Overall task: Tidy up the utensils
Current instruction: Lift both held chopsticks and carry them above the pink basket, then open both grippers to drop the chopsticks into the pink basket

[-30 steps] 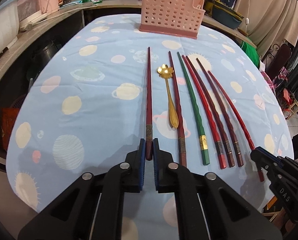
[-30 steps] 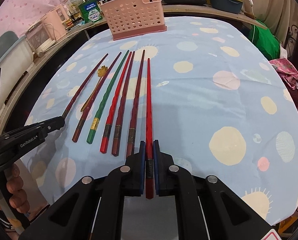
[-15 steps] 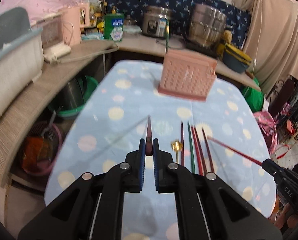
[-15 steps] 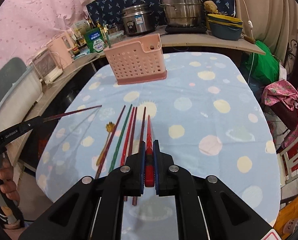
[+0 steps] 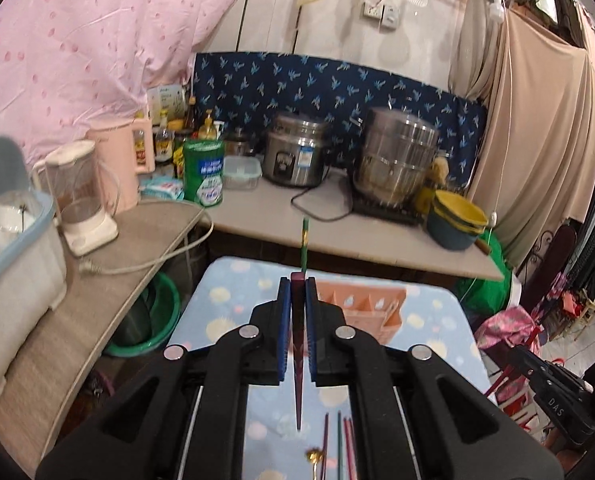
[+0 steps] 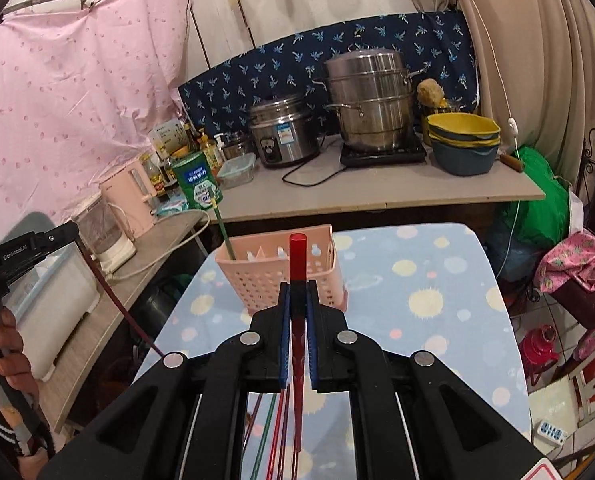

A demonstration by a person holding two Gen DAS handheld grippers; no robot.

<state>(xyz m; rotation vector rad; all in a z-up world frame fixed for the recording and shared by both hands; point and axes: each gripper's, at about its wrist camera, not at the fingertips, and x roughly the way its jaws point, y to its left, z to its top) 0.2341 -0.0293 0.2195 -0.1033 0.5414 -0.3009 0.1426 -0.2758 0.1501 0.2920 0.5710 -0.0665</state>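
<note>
Left gripper (image 5: 296, 292) clamping a dark maroon chopstick (image 5: 297, 360), square-ended, tapering to a fine tip pointing down above the table (image 5: 233, 300). Right gripper (image 6: 296, 296) pinching a glossy bright-red chopstick (image 6: 297, 264), round-ended, standing upright before the pink perforated holder (image 6: 257, 280). Green chopstick (image 6: 222, 224) leaning in the holder's left corner. Remaining chopsticks (image 5: 343, 448) and gold spoon (image 5: 315, 458) lying on the spotted blue cloth.

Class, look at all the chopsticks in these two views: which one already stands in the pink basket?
The green chopstick. It leans in the pink basket's left end, while the left gripper and right gripper each clamp a red one and the rest lie on the table.
</note>
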